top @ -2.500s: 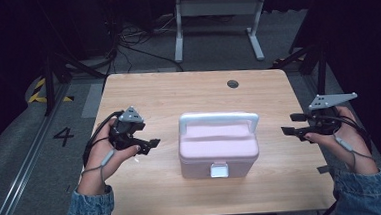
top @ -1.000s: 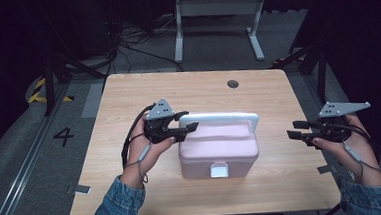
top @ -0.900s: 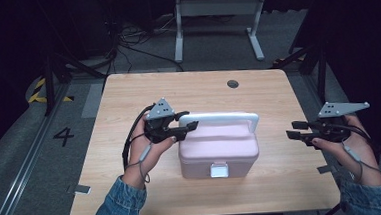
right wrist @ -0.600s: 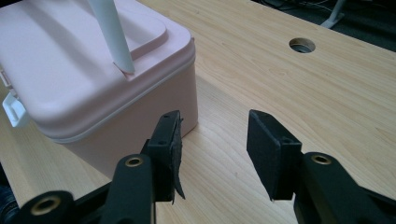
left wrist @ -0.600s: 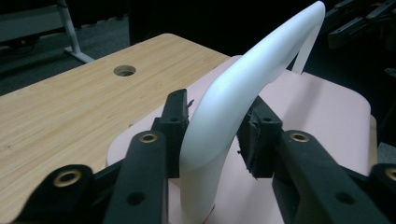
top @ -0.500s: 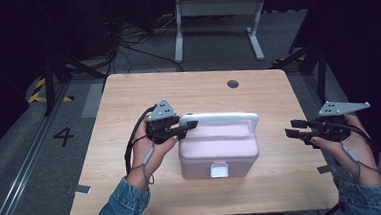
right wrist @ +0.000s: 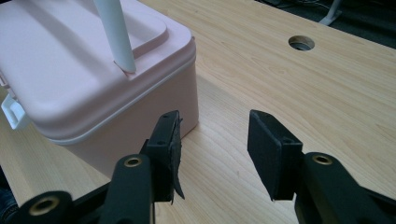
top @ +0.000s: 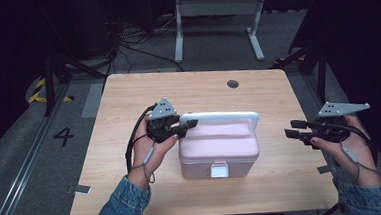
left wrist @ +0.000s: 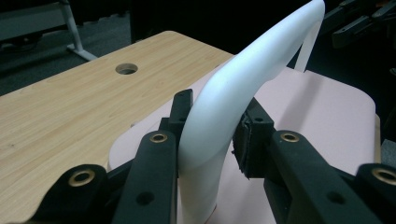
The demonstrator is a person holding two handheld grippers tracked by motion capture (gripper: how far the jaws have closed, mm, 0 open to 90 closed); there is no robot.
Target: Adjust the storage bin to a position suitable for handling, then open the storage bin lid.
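One pink box (top: pixel 218 148) sits on the desk (top: pixel 127 96). The left gripper (top: pixel 185 127) pinches its single white handle (top: pixel 224 116). The right gripper (top: pixel 292 131) is spread, holding nothing

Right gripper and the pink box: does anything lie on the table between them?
No. In the high view, bare wooden table separates the right gripper from the pink box; the right gripper view shows open jaws over bare wood beside the box.
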